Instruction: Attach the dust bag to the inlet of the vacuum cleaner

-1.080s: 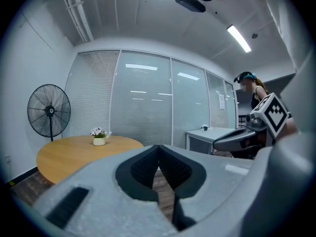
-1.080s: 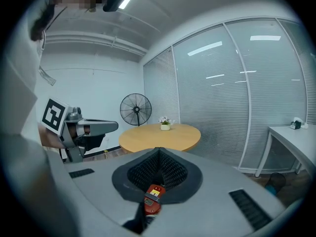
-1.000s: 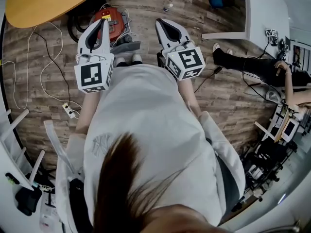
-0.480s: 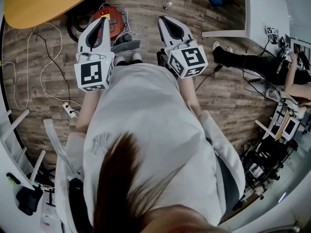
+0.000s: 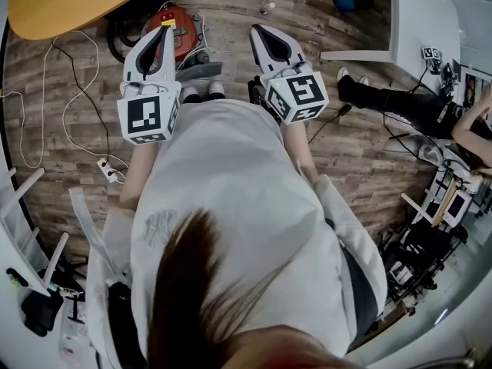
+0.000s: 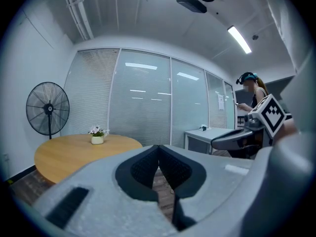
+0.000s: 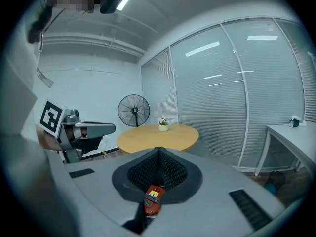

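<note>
The red vacuum cleaner [image 5: 177,37] sits on the wood floor ahead of the person's feet, beside a black hose. A flat grey piece [image 5: 201,72] lies next to it; I cannot tell whether it is the dust bag. My left gripper [image 5: 167,31] is held level high above the vacuum's left part, jaws shut and empty. My right gripper [image 5: 256,31] hangs to the right of it, also shut with nothing held. In the right gripper view a strip of the red vacuum [image 7: 153,200] shows below the shut jaws [image 7: 158,149]. The left gripper view shows shut jaws [image 6: 158,147] and floor.
A round wooden table [image 5: 69,2] stands at the upper left, with a flower pot [image 6: 98,138] on it and a fan [image 6: 48,110] behind. A white power strip [image 5: 108,171] and cables lie at the left. A white desk [image 5: 415,14] and a seated person [image 5: 407,102] are at the right.
Both grippers have kept still. The seated person at the right has shifted an arm.
</note>
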Demonstrator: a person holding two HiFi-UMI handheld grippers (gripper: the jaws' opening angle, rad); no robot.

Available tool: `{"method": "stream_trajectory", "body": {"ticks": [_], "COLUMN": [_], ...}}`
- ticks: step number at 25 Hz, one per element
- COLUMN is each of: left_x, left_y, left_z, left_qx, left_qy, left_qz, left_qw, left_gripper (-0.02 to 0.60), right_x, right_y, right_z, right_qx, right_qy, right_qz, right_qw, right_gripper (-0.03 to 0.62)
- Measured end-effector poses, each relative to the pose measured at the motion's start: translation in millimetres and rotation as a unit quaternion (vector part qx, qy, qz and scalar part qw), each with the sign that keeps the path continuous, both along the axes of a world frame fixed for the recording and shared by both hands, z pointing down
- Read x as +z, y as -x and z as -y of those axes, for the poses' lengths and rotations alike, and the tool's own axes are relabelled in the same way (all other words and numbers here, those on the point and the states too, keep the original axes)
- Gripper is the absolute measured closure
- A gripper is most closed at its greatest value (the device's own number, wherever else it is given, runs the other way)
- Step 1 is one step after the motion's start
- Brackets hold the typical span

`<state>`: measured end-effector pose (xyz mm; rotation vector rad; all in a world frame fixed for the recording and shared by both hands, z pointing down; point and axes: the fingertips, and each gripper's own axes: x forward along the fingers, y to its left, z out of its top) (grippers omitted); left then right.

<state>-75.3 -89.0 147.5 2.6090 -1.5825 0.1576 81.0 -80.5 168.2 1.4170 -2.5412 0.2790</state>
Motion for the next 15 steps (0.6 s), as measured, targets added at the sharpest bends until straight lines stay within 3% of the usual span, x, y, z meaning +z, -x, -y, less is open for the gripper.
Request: {"method": "stream_trajectory", "body": {"ticks": [15], "left_x": [1.2], "left_y": [-4.3], "left_z": [6.6], "left_qx": [0.001], "left_qy": [0.001], "left_qz": [0.001], "left_qw": [1.0000], "left_gripper": [0.565], "right_x": [2.7], "right_y": [-8.0], "right_z": [5.3], "right_qx": [0.000], "right_qy": [0.003], "right_qz": [-0.004], "right_qw": [1.000], "right_gripper": [0.592]}}
